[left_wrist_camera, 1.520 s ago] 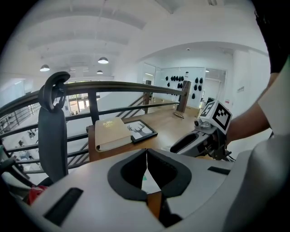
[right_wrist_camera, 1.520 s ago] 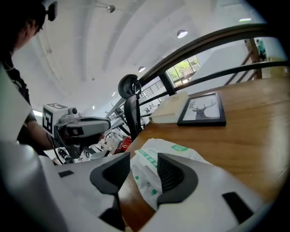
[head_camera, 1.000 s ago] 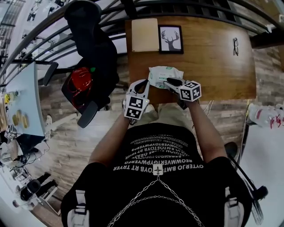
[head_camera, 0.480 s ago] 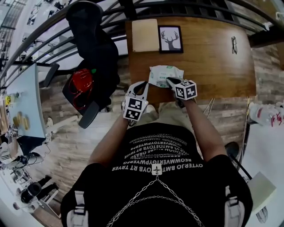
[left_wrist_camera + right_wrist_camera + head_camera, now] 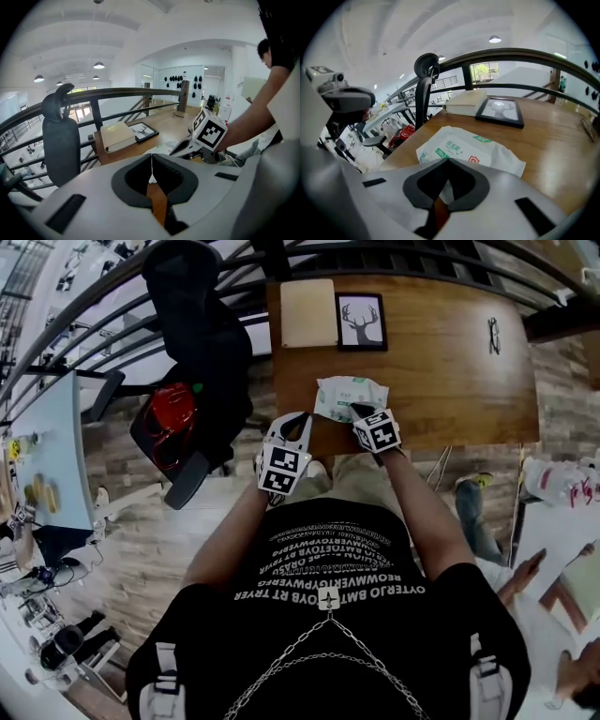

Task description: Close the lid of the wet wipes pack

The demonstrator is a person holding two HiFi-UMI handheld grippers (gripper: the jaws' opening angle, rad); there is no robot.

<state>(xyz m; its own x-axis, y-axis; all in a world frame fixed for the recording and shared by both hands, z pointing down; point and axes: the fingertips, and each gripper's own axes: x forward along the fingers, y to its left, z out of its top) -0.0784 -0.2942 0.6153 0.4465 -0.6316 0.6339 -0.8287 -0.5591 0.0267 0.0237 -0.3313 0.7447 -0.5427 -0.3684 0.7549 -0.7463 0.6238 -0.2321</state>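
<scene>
The wet wipes pack [image 5: 350, 393] lay flat near the front edge of the wooden table [image 5: 450, 381], just above the middle of the head view. Its white and green printed top faced up, and whether its lid was down could not be made out. The right gripper [image 5: 359, 412] pointed down at the pack's near edge from the lower right, its jaws pressed together with nothing between them. In the right gripper view the joined tips stood against the pack's closest side, touching it or just short of it. The left gripper [image 5: 300, 420] hung just left of the pack, over the table's front left corner and apart from the pack. Its jaws were likewise closed on nothing, as the left gripper view showed. Farther up the table, toward the top of the head view, a framed deer picture [image 5: 361, 322] lay with a cream book [image 5: 307, 313] on its left, the two nearly touching. A pair of glasses [image 5: 496, 334] sat well apart at the table's upper right. Beyond the table's left side, in the upper left of the frame, stood a dark office chair [image 5: 425, 64].
</scene>
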